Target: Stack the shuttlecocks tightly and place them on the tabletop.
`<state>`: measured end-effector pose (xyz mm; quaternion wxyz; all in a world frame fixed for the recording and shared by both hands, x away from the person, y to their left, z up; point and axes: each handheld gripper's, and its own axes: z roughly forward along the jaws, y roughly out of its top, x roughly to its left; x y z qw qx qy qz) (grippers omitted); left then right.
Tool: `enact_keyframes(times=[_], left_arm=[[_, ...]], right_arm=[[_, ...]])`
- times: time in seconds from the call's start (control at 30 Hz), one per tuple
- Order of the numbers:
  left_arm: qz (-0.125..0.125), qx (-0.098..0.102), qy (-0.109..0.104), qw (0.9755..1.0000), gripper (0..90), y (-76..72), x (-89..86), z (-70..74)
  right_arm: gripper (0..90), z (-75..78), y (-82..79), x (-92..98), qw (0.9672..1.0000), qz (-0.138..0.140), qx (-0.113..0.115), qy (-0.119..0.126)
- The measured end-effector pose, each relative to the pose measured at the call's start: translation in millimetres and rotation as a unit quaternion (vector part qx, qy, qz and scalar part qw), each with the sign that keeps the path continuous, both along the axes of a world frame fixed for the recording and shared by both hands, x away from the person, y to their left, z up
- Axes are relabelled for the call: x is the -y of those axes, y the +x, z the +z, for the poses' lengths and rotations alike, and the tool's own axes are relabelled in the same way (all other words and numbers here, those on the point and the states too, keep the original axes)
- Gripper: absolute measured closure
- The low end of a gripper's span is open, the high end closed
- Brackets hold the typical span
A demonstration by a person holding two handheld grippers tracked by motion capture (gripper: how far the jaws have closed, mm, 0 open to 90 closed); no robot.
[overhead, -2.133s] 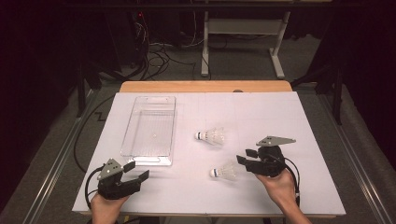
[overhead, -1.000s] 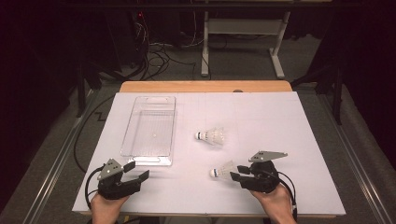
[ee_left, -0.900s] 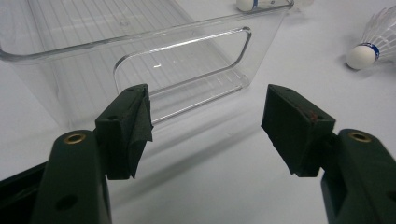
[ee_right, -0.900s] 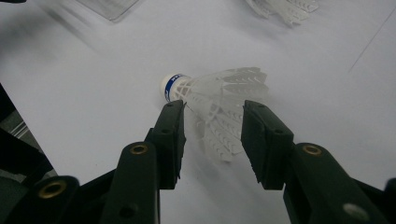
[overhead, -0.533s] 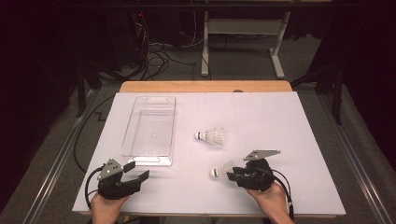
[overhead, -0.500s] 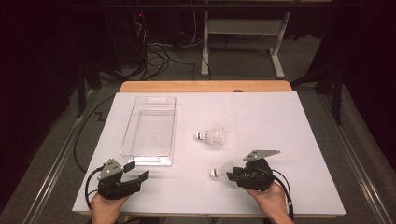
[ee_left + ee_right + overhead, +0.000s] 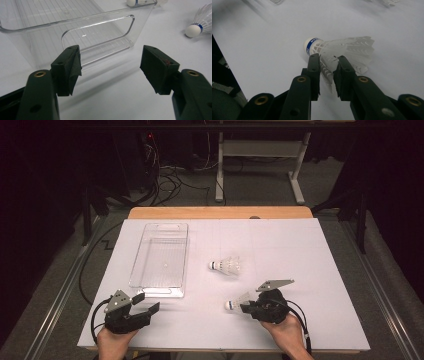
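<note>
Two white shuttlecocks with blue-banded corks lie on the white table sheet. The near shuttlecock (image 7: 234,303) (image 7: 352,47) lies on its side with its cork to the left. My right gripper (image 7: 246,307) (image 7: 328,59) has just been closing and now pinches its feather skirt between the jaws. The far shuttlecock (image 7: 226,266) (image 7: 135,2) lies loose near the middle of the table. My left gripper (image 7: 148,301) (image 7: 111,65) stands open with nothing between its jaws, just in front of the near end of a clear plastic tray (image 7: 135,281) (image 7: 100,27). The near shuttlecock (image 7: 197,27) also shows off to that gripper's right.
The clear tray has nothing in it and runs lengthwise up the left half of the white sheet (image 7: 310,260). A wooden table edge (image 7: 220,212) lies at the back. Beyond it are a dark floor, cables and a desk frame.
My right gripper has moved left onto the near shuttlecock and its jaws have narrowed around the feather skirt. The left gripper has not moved.
</note>
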<state>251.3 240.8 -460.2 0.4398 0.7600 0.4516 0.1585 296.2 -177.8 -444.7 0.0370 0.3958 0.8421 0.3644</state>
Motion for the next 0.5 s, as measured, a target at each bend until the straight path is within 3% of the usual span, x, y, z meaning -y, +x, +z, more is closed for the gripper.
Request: enact_keyframes(times=[0.5], left_arm=[[0.000,0.000,0.000,1.0000,33.5,0.1,0.1,-0.1]], right_arm=[[89.6,1.5,2.3,0.9,0.9993,0.023,-0.017,0.025]])
